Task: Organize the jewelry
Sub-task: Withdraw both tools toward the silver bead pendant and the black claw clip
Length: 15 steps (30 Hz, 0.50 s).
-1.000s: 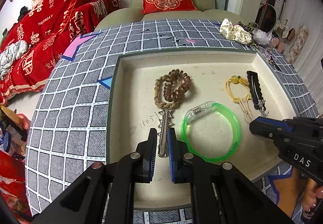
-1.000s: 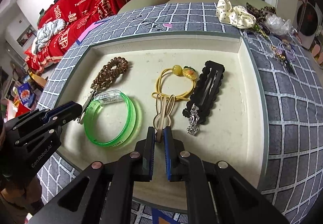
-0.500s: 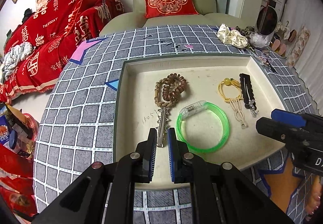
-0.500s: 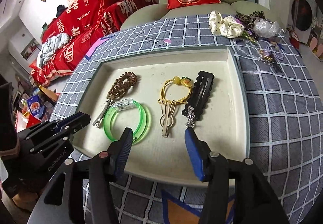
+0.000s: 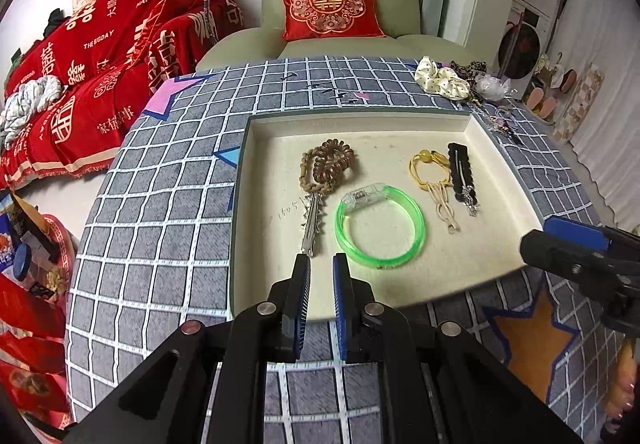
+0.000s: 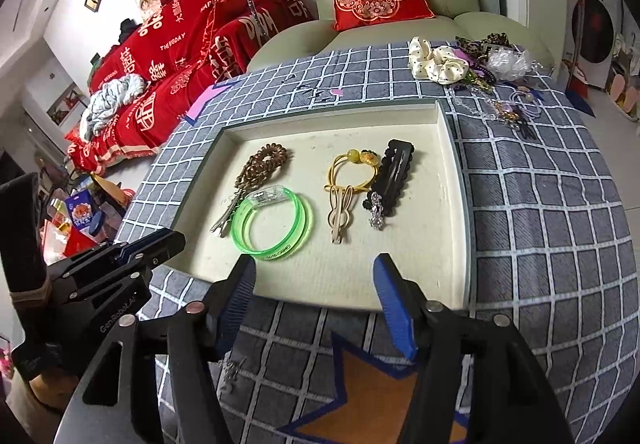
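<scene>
A cream tray [image 5: 516, 180] [image 6: 450, 164] holds a brown coil hair tie with braided cord [image 5: 330, 166] [image 6: 266, 160], a silver hair clip [image 5: 312, 224] [image 6: 226, 216], a green bangle [image 5: 380, 228] [image 6: 274, 224], a yellow hair tie [image 5: 428, 168] [image 6: 352, 172], a beige clip [image 5: 444, 208] [image 6: 340, 216] and a black clip [image 5: 462, 172] [image 6: 394, 172]. My left gripper [image 5: 321, 264] [image 6: 168, 240] is nearly shut and empty, over the tray's near edge. My right gripper [image 6: 314, 270] [image 5: 560, 236] is open and empty, pulled back in front of the tray.
The tray lies on a grey checked cloth [image 5: 160, 224] over a round table. A white scrunchie [image 5: 440, 80] [image 6: 436, 62] and several loose trinkets [image 6: 508, 108] lie at the back right. A green armchair with a red cushion [image 5: 330, 6] stands behind.
Both grippers have drawn back from the tray. The right gripper let go of the beige clip and opened wide. The left gripper left the silver clip in the tray.
</scene>
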Each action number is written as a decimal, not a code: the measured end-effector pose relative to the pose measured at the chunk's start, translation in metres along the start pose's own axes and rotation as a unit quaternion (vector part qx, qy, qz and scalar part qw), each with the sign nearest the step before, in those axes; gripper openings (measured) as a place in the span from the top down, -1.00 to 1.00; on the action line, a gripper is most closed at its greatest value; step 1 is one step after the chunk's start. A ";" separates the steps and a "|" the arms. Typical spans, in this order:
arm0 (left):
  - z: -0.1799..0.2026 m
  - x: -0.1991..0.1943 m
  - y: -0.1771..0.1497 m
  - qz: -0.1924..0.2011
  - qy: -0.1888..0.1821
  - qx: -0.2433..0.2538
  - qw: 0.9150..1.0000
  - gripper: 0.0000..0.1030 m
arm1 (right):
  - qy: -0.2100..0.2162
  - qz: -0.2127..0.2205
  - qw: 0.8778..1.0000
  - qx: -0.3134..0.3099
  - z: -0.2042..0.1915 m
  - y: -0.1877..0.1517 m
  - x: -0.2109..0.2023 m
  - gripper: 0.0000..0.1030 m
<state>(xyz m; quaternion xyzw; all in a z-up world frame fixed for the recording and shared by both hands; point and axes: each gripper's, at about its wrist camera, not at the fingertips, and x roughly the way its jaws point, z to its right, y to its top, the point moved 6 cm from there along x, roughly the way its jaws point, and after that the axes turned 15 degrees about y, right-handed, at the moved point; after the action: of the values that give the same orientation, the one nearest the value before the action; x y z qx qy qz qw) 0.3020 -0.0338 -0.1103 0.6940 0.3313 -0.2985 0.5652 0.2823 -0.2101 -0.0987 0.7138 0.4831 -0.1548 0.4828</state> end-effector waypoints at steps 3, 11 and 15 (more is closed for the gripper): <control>-0.008 -0.010 -0.006 0.011 0.011 -0.018 1.000 -1.00 | 0.003 0.007 1.000 -0.001 -0.003 -0.006 -0.009 -0.42; -0.017 -0.040 -0.027 0.030 0.025 -0.012 0.999 -1.00 | 0.012 0.017 1.000 0.006 -0.013 -0.030 -0.035 -0.61; -0.018 -0.049 -0.046 0.028 0.019 -0.012 0.999 -1.00 | 0.012 0.023 1.000 0.015 -0.012 -0.045 -0.046 -0.65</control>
<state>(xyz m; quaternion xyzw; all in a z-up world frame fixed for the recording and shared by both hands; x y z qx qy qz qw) 0.2365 -0.0162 -0.0950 0.7017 0.3256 -0.2655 0.5753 0.2189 -0.2216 -0.0853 0.7336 0.4701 -0.1421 0.4697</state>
